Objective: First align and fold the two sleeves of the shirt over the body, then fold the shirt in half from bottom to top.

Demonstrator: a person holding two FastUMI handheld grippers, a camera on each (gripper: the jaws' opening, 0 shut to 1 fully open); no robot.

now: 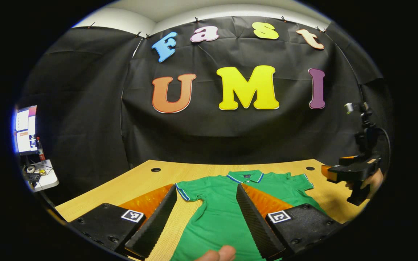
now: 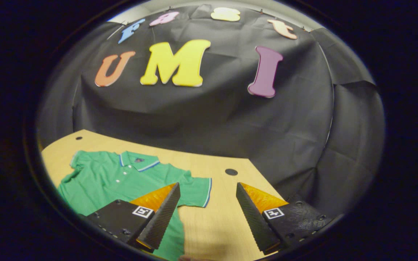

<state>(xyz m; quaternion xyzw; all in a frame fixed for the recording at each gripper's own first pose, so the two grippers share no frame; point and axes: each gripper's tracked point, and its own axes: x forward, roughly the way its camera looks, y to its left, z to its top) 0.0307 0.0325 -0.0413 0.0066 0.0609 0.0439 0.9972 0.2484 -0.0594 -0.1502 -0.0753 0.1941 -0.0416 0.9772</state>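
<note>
A green polo shirt (image 1: 218, 214) with striped collar (image 1: 245, 176) lies flat and face up on the wooden table (image 1: 140, 181), collar at the far side, both short sleeves spread out. My left gripper (image 1: 206, 188) hovers open above the shirt's left side, its fingers straddling the sleeve (image 1: 187, 190) and part of the body. My right gripper (image 2: 208, 186) is open too, over the table by the other sleeve (image 2: 196, 192); its left finger overlaps the shirt (image 2: 114, 177). That right gripper (image 1: 354, 170) also appears far right, held by a hand (image 1: 374, 183).
Round cable holes sit near the table's back edge (image 1: 155, 169) (image 1: 310, 168) (image 2: 231, 172). A lit monitor (image 1: 25, 128) and a small white stand with clutter (image 1: 44, 175) are off to the left. A fingertip (image 1: 220, 253) shows at the bottom edge.
</note>
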